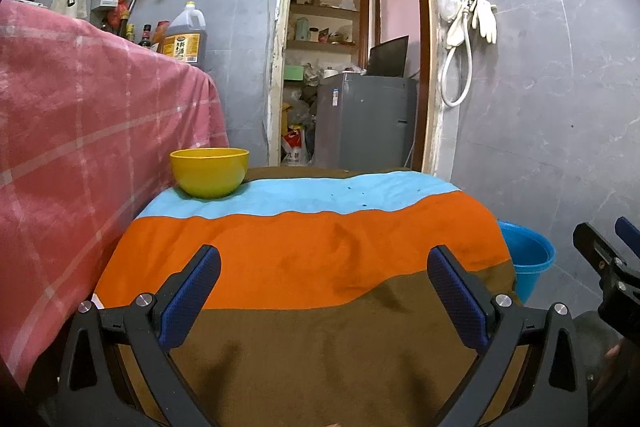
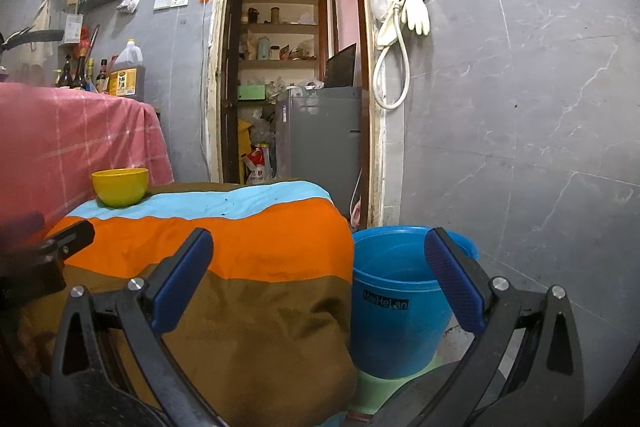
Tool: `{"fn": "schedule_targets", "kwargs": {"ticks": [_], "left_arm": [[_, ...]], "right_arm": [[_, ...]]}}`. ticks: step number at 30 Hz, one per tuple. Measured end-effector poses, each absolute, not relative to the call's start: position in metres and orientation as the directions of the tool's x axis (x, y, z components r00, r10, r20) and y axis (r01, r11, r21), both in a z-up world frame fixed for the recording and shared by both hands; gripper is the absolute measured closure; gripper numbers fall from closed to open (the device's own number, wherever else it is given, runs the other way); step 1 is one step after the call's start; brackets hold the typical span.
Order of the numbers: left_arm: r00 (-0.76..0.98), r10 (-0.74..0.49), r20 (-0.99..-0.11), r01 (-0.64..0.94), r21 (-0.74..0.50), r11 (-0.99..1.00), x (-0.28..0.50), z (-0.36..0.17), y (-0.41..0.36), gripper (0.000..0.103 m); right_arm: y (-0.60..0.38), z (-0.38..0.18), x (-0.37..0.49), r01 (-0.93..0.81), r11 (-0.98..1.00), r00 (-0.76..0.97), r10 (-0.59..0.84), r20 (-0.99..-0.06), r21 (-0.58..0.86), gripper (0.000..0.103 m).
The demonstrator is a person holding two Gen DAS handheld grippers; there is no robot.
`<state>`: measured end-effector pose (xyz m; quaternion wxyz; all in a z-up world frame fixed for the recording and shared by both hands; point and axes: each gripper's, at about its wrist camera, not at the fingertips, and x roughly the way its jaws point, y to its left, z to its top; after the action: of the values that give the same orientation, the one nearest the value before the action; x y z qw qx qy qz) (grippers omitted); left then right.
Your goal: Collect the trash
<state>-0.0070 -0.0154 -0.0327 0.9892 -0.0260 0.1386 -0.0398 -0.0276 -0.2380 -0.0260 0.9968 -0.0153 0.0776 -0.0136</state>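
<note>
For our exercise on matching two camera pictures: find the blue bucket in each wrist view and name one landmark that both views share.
Left wrist view: the blue bucket shows at the right edge, mostly hidden behind the striped cloth.
Right wrist view: the blue bucket stands right of centre, beside the striped cloth, its open top visible.
Shared landmark: the yellow bowl on the cloth's far left corner.

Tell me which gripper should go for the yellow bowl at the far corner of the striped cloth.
Left. The left gripper, open and empty, faces the table with the yellow bowl ahead-left. The right gripper hangs by the blue bucket, farther off.
</note>
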Motion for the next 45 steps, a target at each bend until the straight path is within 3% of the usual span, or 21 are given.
{"fn": "schedule_targets", "kwargs": {"ticks": [45], "left_arm": [[0.957, -0.085, -0.276, 0.068, -0.07, 0.995, -0.0066, -0.0345, -0.0146, 0.002]], "right_arm": [[-0.2332, -0.0275, -0.0277, 0.034, 0.999, 0.988, -0.037, -0.151, -0.026, 0.0]]}}
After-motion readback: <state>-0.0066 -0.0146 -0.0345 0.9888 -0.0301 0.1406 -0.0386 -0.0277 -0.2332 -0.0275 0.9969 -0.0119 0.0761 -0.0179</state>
